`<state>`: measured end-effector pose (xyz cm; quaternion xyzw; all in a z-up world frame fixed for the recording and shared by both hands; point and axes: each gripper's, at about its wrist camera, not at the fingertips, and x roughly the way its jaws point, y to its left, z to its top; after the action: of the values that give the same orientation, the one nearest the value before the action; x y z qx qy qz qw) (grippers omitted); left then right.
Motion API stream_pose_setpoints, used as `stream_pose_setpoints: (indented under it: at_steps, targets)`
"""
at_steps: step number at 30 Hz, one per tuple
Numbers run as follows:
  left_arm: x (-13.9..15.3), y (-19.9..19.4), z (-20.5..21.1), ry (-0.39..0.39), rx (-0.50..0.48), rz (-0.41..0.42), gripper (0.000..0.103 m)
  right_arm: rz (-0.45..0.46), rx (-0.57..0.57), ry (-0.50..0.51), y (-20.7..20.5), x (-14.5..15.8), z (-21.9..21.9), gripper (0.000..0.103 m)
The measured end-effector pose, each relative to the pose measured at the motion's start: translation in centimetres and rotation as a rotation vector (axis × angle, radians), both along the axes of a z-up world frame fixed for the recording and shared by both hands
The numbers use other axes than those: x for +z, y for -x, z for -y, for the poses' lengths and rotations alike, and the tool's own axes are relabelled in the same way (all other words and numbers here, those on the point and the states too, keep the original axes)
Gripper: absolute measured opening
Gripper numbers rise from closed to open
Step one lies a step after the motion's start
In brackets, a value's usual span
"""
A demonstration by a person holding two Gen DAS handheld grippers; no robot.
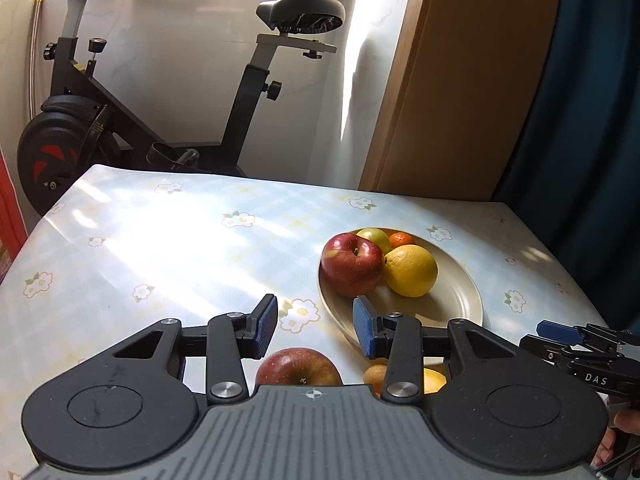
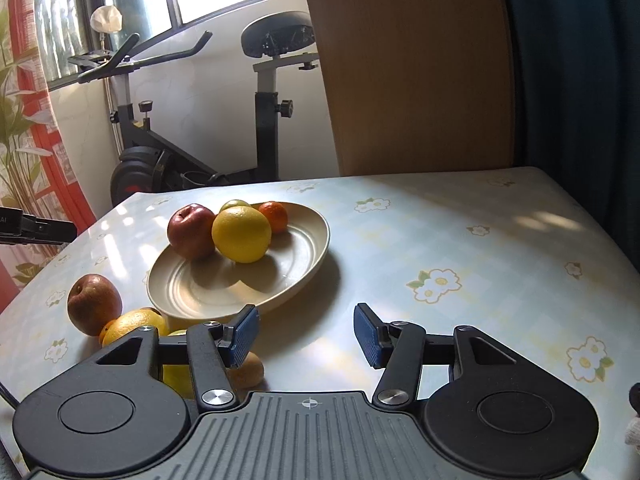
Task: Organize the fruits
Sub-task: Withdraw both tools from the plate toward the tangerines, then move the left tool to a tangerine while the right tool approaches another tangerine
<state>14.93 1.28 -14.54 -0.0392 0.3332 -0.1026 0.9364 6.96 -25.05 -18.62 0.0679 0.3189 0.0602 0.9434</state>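
Observation:
A beige plate [image 2: 316, 256] on the flowered tablecloth holds a red apple [image 2: 191, 232], a yellow citrus [image 2: 241, 234], a mandarin [image 2: 274, 216] and a green fruit [image 2: 235, 204]. Loose on the cloth in front of the plate lie a second red apple [image 2: 94, 304], an orange [image 2: 134, 326], a yellow fruit [image 2: 176, 376] and a small brown fruit [image 2: 248, 372]. My left gripper [image 1: 315, 320] hangs open and empty above the loose apple [image 1: 298, 366], its right pad over the plate's near rim [image 1: 460, 304]. My right gripper [image 2: 306, 332] is open and empty over bare cloth, right of the loose fruits.
An exercise bike [image 1: 120, 120] stands beyond the table's far edge, with a wooden panel [image 2: 420, 80] and a dark blue curtain [image 2: 580, 80] to its right. A red patterned curtain [image 2: 24, 120] hangs at the left. Bare tablecloth [image 2: 460, 240] stretches right of the plate.

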Motion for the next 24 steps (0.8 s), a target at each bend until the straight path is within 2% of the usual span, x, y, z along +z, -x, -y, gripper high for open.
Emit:
stream_pose_setpoints:
  at_steps: [5, 13, 24]
  targets:
    - [-0.5, 1.7, -0.1, -0.001, 0.020, 0.011, 0.043, -0.006, -0.026, 0.014, 1.9, -0.9, 0.4, 0.049]
    - [-1.2, 3.0, 0.0, 0.001, 0.028, 0.016, 0.043, -0.026, -0.007, 0.045, 3.3, -1.8, 0.1, 0.049]
    - [-1.7, 3.4, 0.3, -0.007, -0.002, -0.018, 0.043, -0.048, 0.004, 0.004, 3.5, -2.2, 0.4, 0.045]
